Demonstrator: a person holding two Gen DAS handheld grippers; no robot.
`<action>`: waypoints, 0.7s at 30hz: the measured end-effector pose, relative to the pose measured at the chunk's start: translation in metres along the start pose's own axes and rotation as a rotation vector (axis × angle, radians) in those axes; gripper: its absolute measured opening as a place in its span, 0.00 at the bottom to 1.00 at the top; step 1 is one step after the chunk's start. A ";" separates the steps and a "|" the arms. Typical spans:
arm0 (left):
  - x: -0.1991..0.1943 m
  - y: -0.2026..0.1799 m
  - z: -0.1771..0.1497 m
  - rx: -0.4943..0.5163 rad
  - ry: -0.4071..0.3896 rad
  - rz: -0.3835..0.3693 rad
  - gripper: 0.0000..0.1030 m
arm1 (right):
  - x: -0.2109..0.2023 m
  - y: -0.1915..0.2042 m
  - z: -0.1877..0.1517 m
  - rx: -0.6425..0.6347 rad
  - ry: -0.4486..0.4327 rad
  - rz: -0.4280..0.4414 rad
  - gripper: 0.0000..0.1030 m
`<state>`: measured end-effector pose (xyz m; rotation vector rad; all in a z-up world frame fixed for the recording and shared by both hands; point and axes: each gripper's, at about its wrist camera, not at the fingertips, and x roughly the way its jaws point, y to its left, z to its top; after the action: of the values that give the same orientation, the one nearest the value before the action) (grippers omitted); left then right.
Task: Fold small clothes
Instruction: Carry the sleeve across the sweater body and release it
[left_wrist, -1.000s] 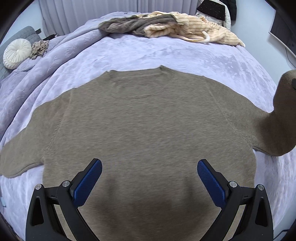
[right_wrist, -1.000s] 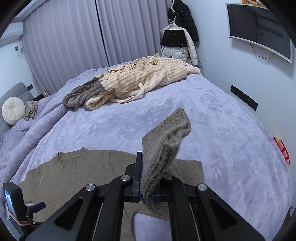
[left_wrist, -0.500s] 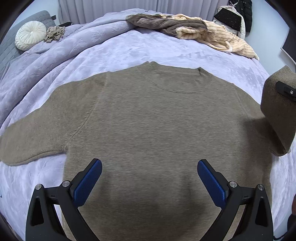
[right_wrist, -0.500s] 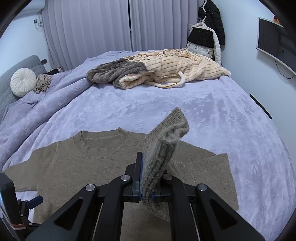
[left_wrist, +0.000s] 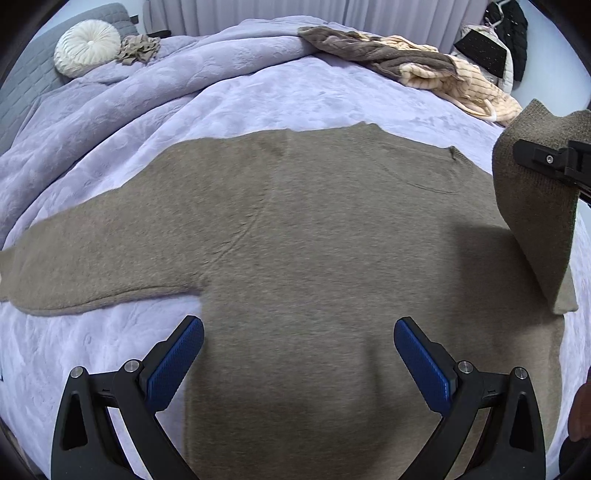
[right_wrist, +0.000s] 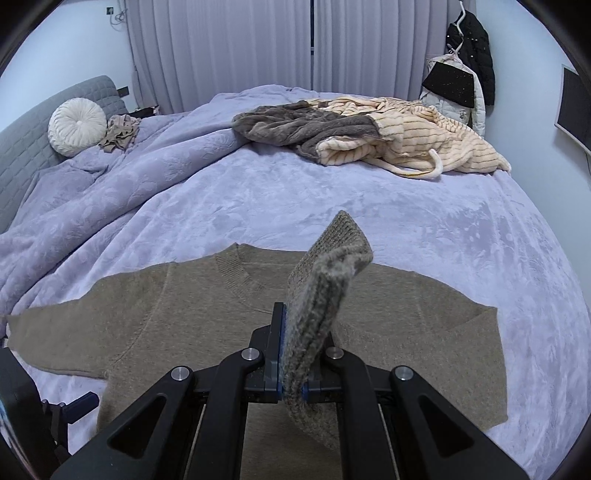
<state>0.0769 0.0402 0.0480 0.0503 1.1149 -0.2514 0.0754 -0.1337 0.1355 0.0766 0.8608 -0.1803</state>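
Flat taupe sweater (left_wrist: 314, 240), cuff (right_wrist: 325, 291) seemingly doubled

The sweater (left_wrist: 332, 240) has its left cuff cut off at the picture's edge.

My left claw (left_wrist: 298, 345) has matte black linkage arms, silver pivot screws and ribbed blue pads (left_wrist: 176, 363). My right claw (right_wrist: 291, 373) matches: black arms, silver screws, thin blue pad edges.
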 end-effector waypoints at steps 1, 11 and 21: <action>0.001 0.006 -0.001 -0.011 0.003 0.002 1.00 | 0.004 0.008 0.000 -0.008 0.004 0.006 0.06; 0.002 0.052 -0.015 -0.102 0.016 0.006 1.00 | 0.051 0.079 -0.004 -0.079 0.084 0.034 0.06; -0.004 0.069 -0.029 -0.150 0.020 -0.002 1.00 | 0.092 0.122 -0.016 -0.164 0.172 0.049 0.11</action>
<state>0.0655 0.1129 0.0330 -0.0817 1.1511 -0.1687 0.1450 -0.0235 0.0549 -0.0407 1.0412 -0.0576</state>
